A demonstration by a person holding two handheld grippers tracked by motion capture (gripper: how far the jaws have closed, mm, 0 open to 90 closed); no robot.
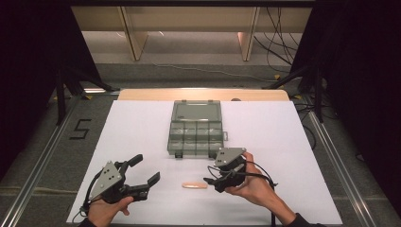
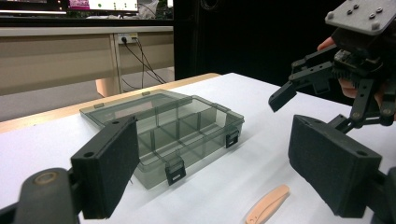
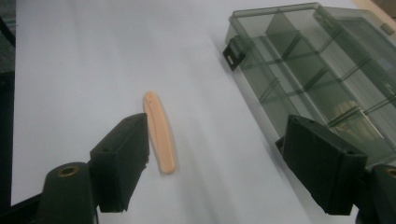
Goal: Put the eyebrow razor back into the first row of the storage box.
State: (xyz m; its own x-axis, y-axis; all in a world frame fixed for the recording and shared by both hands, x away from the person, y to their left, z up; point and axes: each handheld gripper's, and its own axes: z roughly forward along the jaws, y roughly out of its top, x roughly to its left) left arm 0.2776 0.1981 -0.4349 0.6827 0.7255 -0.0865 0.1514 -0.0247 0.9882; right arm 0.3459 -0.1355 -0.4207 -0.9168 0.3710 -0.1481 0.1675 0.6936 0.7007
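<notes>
Lower left of the high view: left hand-held gripper [image 1: 145, 171], held in a hand [image 1: 106, 211], jaws spread wide, nothing between them, hovering over the white table [image 1: 132, 127].

Lower centre of the high view: flat peach-coloured stick [image 1: 195, 186], lying lengthwise on the table, between the two hand-held grippers, in front of the box and apart from it. In the left gripper view at bottom centre [image 2: 267, 204]; in the right gripper view left of centre [image 3: 159, 131], just beside the inner face of the left-hand jaw, contact impossible to tell.

Centre of the high view: smoky translucent compartment box [image 1: 196, 135], lid folded back flat toward the upper frame, dividers forming two rows of compartments, two latches on the near wall. Pale sticks lying in one compartment in the right gripper view, right edge of frame.

Lower right of the high view: right hand-held gripper [image 1: 208, 180], gripped by a hand [image 1: 255, 187], jaws apart and clamping nothing, pointing left toward the stick.
</notes>
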